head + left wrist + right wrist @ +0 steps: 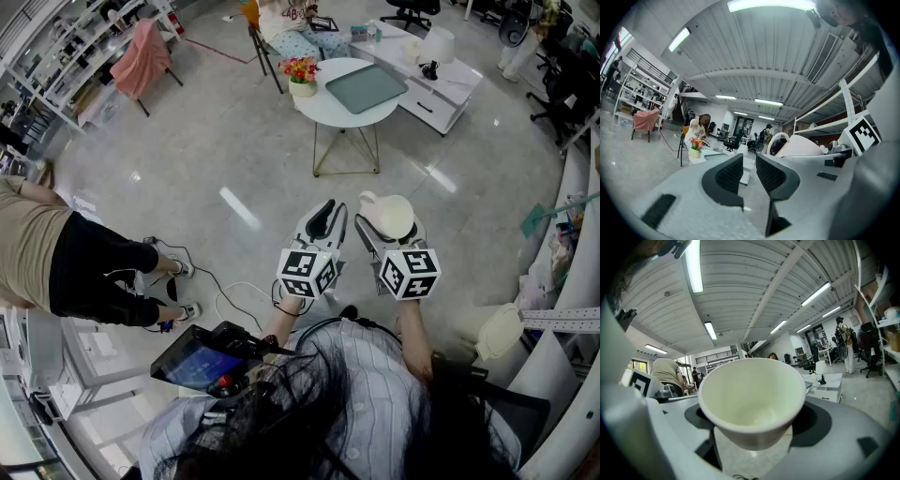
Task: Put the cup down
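The right gripper (pixel 388 225) is clamped on the cup (pixel 752 399), its jaws spread wide around the cup's lower body, and it holds the cup in the air above the bare floor. The cup's open mouth tilts toward that gripper's camera, and it looks empty. In the head view its handle (pixel 367 199) points to about 10 o'clock, clear of the jaws.

The left gripper (pixel 325 217) hangs just beside it at 9 o'clock. Its jaws stand only slightly apart, with nothing between them.

The cup looks like glazed ceramic, so it is likely stiff, moderately heavy for its size, smooth enough to slip, and liable to chip if dropped or set down on its edge. The walls taper toward the base. A grip low on the body could therefore let it slide upward out of the pads, and a hold nearer the widest part of the wall seems safer. The handle is best left alone.

The nearest surface is the round table (pixel 323 111) at 12 o'clock, well apart from the grippers. A tray (pixel 366 87) and flowers (pixel 301 73) stand on it, leaving bare top on the near side.
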